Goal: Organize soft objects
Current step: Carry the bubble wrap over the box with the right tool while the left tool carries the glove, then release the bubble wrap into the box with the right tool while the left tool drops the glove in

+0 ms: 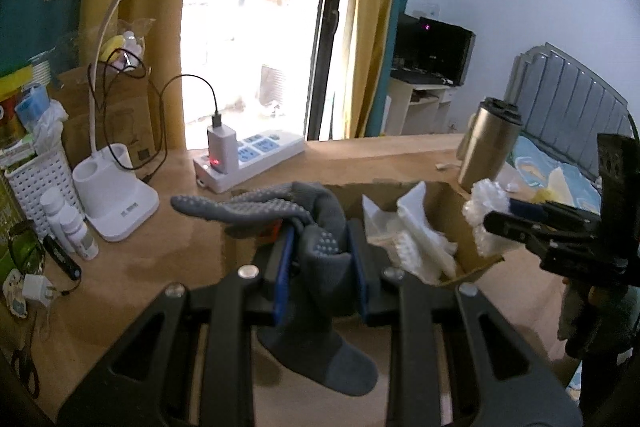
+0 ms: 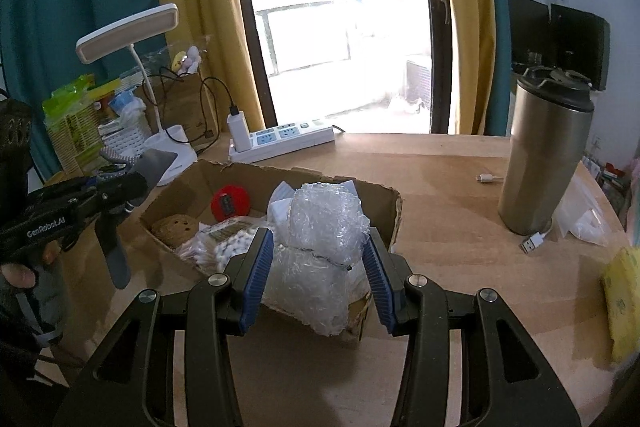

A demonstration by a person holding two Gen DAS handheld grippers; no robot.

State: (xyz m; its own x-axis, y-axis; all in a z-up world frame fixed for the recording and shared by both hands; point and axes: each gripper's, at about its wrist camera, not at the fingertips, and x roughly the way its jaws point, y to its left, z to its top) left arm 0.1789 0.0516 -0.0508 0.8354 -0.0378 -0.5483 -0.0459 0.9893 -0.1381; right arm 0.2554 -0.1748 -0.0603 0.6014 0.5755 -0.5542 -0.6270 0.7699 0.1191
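While the left gripper [image 1: 320, 267] pinches a grey, dotted sock [image 1: 320, 247], the right gripper [image 2: 318, 275] clasps crinkled bubble wrap [image 2: 320, 239] over the box [image 2: 394, 211].

A box [image 2: 384, 211] is set mid-table [image 2: 460, 163]. A lamp [image 2: 168, 147] is placed left, a tumbler [image 2: 544, 163] right, a power strip [image 2: 288, 139] behind.

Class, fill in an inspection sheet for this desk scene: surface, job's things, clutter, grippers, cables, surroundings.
Surface: wooden desk.
Job's things: cardboard box holding a red object; grey dotted glove; bubble wrap.
Clutter: steel tumbler, desk lamp, white basket, bottles.
Grippers: left gripper shut on the glove; right gripper shut on the bubble wrap.
Cables: power strip, charger lead.
Surroundings: yellow curtains, bright balcony door.
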